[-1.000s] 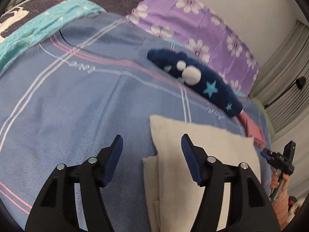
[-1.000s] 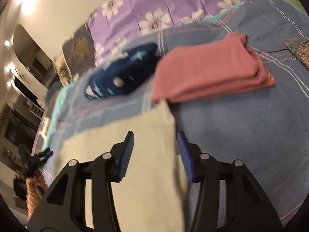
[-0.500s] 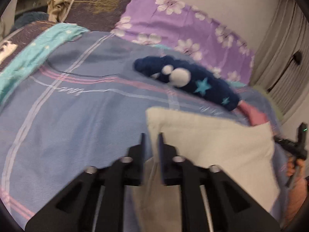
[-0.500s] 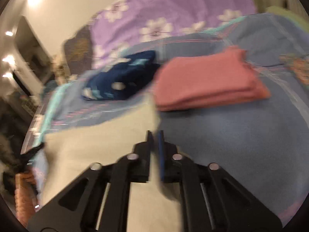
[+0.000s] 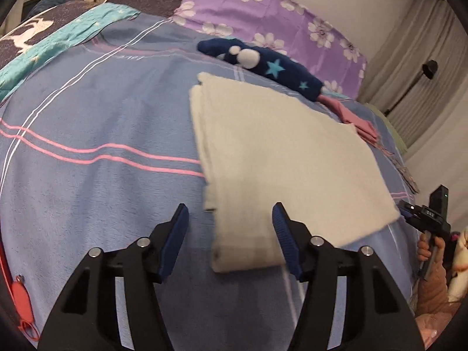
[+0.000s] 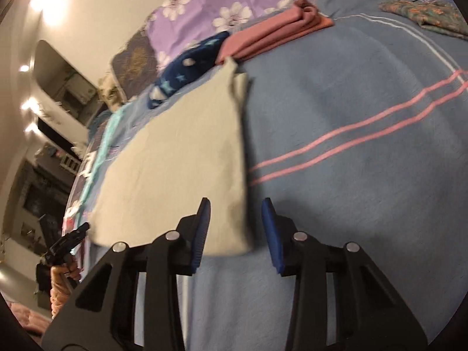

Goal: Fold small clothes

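Observation:
A cream cloth (image 5: 280, 158) lies folded flat on the blue striped bedspread (image 5: 87, 122); it also shows in the right wrist view (image 6: 181, 169). My left gripper (image 5: 229, 228) is open, its jaws wide apart just in front of the cloth's near left corner. My right gripper (image 6: 235, 228) is open at the cloth's near right corner. Neither holds anything.
A navy star-patterned garment (image 5: 263, 64) lies beyond the cloth, also seen from the right wrist (image 6: 187, 67). A folded pink garment (image 6: 272, 35) sits next to it. A patterned green cloth (image 6: 424, 17) lies far right. Purple flowered pillows (image 5: 263, 14) line the head.
Both grippers were shut on the cream cloth half a second ago; now both have opened and let it go. The cloth lies folded over, and both grippers have drawn back toward its near edge.

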A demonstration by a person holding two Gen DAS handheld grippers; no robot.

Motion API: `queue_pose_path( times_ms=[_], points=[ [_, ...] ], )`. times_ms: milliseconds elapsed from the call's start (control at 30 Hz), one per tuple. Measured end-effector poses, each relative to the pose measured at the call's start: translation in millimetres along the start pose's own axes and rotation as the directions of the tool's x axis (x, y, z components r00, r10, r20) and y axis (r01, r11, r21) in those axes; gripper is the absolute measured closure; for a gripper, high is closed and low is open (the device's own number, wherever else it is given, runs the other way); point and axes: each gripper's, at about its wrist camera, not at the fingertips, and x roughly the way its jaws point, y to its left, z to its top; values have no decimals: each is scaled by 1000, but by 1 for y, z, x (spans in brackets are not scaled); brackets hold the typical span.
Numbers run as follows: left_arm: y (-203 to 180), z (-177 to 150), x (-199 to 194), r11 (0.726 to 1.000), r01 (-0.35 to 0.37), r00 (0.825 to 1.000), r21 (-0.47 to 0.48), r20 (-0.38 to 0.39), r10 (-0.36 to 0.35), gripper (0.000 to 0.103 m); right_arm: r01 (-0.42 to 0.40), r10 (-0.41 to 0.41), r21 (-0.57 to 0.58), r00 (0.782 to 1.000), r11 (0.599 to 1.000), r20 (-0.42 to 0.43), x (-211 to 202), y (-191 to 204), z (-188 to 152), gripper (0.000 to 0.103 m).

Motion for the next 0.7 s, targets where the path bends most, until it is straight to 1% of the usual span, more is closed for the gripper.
queue_pose_path(
  times_ms=[33, 67, 100, 133, 167, 200, 267, 333, 400, 433, 467, 533, 567, 600, 633, 667, 700],
  points=[
    [-4, 0, 2, 1000, -3, 1000, 11, 3, 3, 64, 8, -8, 0, 1000, 1000, -4, 3, 2, 0, 78],
    [-6, -1, 4, 1000, -12, 1000, 10, -1, 12, 79, 20, -20, -2, 1000, 1000, -9, 6, 4, -1, 90],
    [-6, 1, 7, 1000, -29, 1000, 3, -1, 29, 100, 29, -29, -9, 1000, 1000, -7, 7, 6, -1, 97],
    [-6, 1, 9, 999, -33, 999, -6, -1, 33, 100, 43, -43, -14, 999, 999, 6, 6, 8, -1, 101],
    [-6, 1, 8, 1000, -26, 1000, -18, 3, 26, 100, 44, -43, -10, 998, 999, 34, 1, 10, 0, 101],
    [-7, 1, 2, 999, -18, 1000, -27, 17, 18, 101, 25, -25, -3, 998, 1000, 57, -7, 10, 0, 101],
    [-12, 2, -14, 1000, -3, 999, -15, 50, 3, 101, -62, 59, 19, 991, 998, 116, -30, 10, -2, 101],
    [-16, -1, -28, 1000, 13, 998, -4, 64, -13, 101, -102, 99, 15, 986, 995, 137, -47, 8, -5, 101],
    [-16, -7, -32, 1000, 6, 999, 10, 43, -6, 101, -73, 72, 5, 991, 997, 115, -50, 3, -15, 101],
    [-14, -12, -29, 1000, -16, 1000, 20, 17, 16, 101, -50, 50, 4, 995, 999, 90, -46, 1, -19, 101],
    [-10, -18, -23, 998, -55, 998, 25, -9, 56, 101, -14, 13, 10, 998, 1000, 56, -36, -4, -27, 101],
    [-2, -25, -10, 994, -110, 992, 15, -55, 111, 95, 41, -41, 32, 999, 999, 9, -21, -13, -38, 101],
    [2, -29, -7, 993, -121, 991, 2, -61, 121, 87, 40, -40, 49, 999, 998, 5, -18, -17, -43, 100],
    [3, -30, -9, 993, -117, 992, -13, -42, 117, 85, 25, -26, 63, 1000, 998, 17, -21, -20, -43, 100],
    [3, -28, -11, 991, -129, 991, -22, -37, 128, 83, 19, -21, 71, 999, 997, 25, -26, -19, -42, 96],
    [0, -25, -14, 988, -155, 988, -16, -29, 155, 76, 21, -24, 58, 999, 998, 42, -31, -16, -40, 94],
    [-4, -24, -17, 983, -182, 983, 0, -17, 182, 71, 26, -28, 36, 998, 999, 59, -35, -12, -38, 94]
  ],
)
